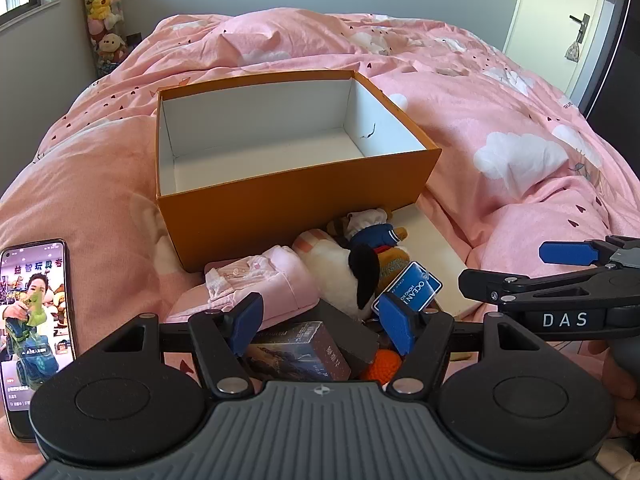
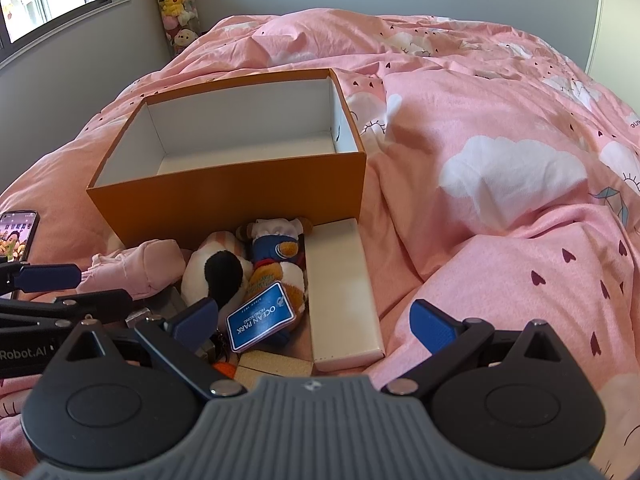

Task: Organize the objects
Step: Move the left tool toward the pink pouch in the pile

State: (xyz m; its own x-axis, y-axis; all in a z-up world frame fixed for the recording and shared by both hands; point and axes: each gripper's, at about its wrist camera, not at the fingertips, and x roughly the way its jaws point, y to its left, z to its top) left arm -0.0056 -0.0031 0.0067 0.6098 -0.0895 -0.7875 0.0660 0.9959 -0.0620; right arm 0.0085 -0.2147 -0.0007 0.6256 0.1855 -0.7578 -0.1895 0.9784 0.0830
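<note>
An open orange box (image 1: 280, 200) with a white, empty inside stands on the pink bed; it also shows in the right wrist view (image 2: 240, 196). In front of it lies a pile: a white plush with a black ear (image 1: 340, 268), a plush in a blue outfit (image 2: 276, 248) with a blue OCEAN PARK tag (image 2: 260, 322), a folded pink cloth (image 1: 260, 284), a dark card box (image 1: 300, 350), an orange knitted item (image 1: 386, 364) and a long white box (image 2: 340, 292). My left gripper (image 1: 324, 322) is open above the dark card box. My right gripper (image 2: 316, 322) is open above the pile.
A phone (image 1: 34, 320) with a lit screen lies on the quilt at the left. The pink quilt (image 2: 500, 160) is rumpled, with raised folds to the right. A column of plush toys (image 1: 102, 12) stands in the far corner. A door (image 1: 560, 20) is at the right.
</note>
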